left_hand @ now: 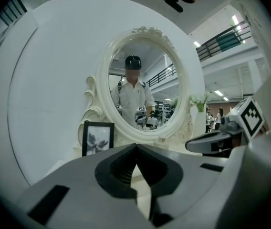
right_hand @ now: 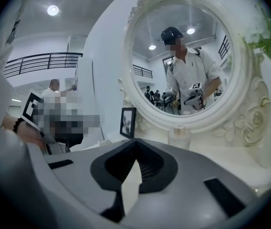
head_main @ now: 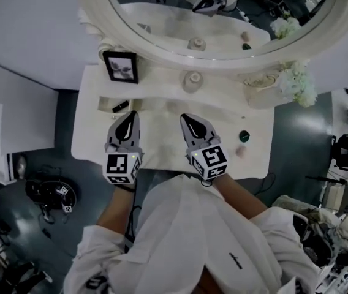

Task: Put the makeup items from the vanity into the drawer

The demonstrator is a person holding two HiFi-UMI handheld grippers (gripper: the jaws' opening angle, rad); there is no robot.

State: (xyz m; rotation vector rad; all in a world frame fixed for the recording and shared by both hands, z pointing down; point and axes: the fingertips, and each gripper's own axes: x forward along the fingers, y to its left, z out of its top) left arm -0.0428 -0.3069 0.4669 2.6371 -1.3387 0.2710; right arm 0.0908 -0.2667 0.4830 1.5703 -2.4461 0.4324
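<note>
Left gripper (head_main: 131, 115) and right gripper (head_main: 187, 119) hover over the white vanity worktop (head_main: 162, 141), jaws pressed together on nothing, with a black makeup item (head_main: 120, 106) just beyond the left, whose jaws should spread before descending.

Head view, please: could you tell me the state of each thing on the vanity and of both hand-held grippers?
left hand-held gripper: shut, empty.
right hand-held gripper: shut, empty.
picture frame: upright.
pale bottle: upright.
black tube: lying flat.
dark green round item: set down, not held.
flower vase: upright.
</note>
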